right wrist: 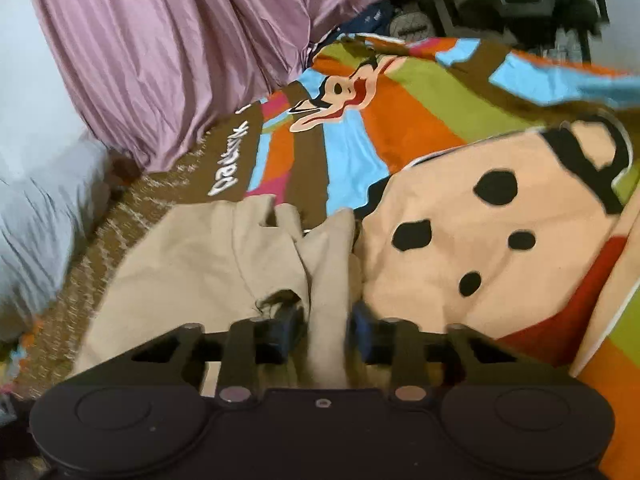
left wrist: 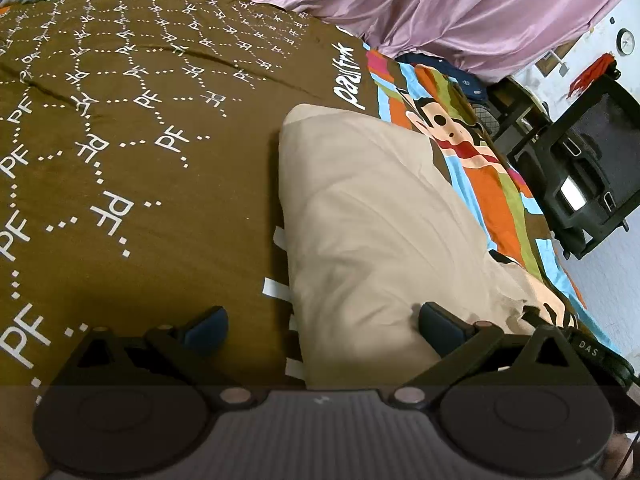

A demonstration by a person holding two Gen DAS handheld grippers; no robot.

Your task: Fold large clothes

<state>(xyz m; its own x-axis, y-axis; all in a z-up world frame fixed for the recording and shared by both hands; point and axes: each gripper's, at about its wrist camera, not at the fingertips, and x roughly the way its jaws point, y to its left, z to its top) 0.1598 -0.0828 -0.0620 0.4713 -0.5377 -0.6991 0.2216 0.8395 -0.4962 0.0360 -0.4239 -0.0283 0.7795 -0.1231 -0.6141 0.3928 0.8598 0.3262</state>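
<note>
A beige garment [left wrist: 372, 220] lies folded into a long bundle on the brown bedspread [left wrist: 120, 160]. My left gripper [left wrist: 324, 326] stands open and wide over its near end. Its right finger [left wrist: 440, 324] hovers at the cloth, and the left finger [left wrist: 208, 328] is over bare bedspread. In the right wrist view the same beige garment [right wrist: 208, 256] spreads out to the left, rumpled. A raised fold of it runs between the blue pads of my right gripper [right wrist: 326, 332], which is shut on that fold. The picture is blurred there.
The bedspread carries a white "PF" pattern and a striped cartoon panel [right wrist: 480, 232] to the right of the garment. A pink curtain [left wrist: 460, 8] hangs behind the bed. Black furniture [left wrist: 584, 176] stands beyond the bed's right edge. Pale blue bedding [right wrist: 36, 216] lies at the left.
</note>
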